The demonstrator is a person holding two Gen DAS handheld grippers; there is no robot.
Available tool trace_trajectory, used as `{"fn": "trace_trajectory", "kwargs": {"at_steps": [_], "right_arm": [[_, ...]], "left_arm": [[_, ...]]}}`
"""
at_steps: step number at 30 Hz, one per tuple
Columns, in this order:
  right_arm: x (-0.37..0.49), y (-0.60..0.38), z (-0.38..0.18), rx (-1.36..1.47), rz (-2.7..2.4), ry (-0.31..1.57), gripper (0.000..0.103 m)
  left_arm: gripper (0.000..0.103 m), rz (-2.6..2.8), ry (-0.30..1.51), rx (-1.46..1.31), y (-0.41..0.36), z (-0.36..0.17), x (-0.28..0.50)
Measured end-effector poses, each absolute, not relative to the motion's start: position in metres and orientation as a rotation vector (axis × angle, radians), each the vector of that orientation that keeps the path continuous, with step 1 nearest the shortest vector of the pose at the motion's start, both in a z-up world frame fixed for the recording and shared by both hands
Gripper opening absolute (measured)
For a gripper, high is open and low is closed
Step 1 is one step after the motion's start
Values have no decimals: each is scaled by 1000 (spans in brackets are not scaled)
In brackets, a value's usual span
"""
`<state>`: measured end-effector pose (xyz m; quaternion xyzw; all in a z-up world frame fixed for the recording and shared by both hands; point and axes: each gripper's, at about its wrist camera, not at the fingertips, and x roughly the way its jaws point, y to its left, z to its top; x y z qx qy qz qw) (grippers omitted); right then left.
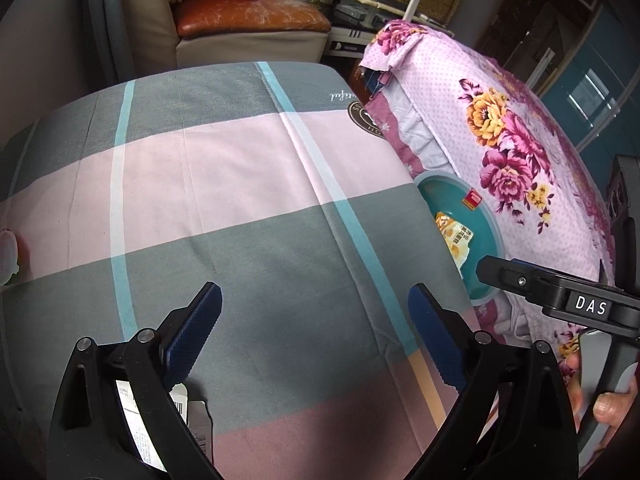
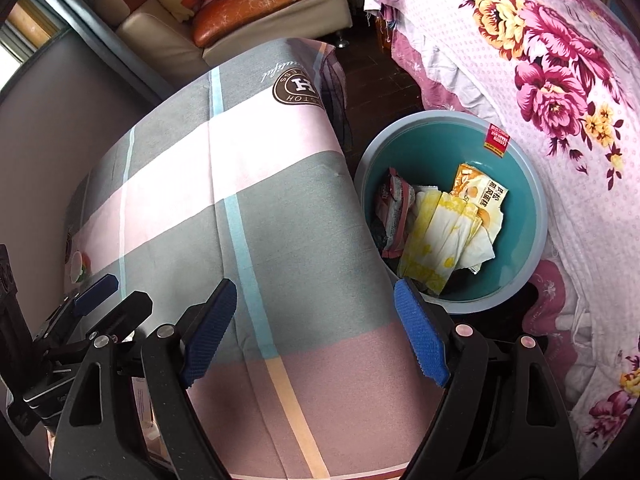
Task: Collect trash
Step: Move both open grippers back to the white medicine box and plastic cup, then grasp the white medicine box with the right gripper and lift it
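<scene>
A teal bin [image 2: 516, 184] stands on the floor between the checked-cloth table [image 2: 248, 220] and the flowered bed; it also shows in the left wrist view [image 1: 486, 236]. In it lie several wrappers: a yellow-white packet [image 2: 440, 232], an orange snack pack [image 2: 480, 190] and a pink wrapper [image 2: 394, 208]. My right gripper [image 2: 316, 332] is open and empty over the table's near right edge, beside the bin. My left gripper [image 1: 314, 332] is open and empty above the table. A white printed paper or box [image 1: 188, 420] lies under its left finger. A small white-and-red item [image 1: 8, 256] sits at the table's left edge.
The bed with pink flowered cover [image 2: 552, 80] crowds the bin's right side. A cream sofa with orange cushion [image 1: 248, 20] stands behind the table. The right gripper's body [image 1: 560, 300] shows in the left wrist view. Dark floor [image 2: 380, 88] lies between table and bed.
</scene>
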<state>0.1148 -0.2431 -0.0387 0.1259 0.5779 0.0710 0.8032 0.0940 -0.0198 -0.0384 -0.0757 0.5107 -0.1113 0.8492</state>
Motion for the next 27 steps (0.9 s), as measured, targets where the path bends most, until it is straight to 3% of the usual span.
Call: {"fn": "trace_trajectory", "kwargs": {"at_steps": [27], "right_arm": [[36, 3, -75, -10, 500, 1488, 79]], "left_arm": [[95, 118, 1049, -410, 226, -67, -1]]}}
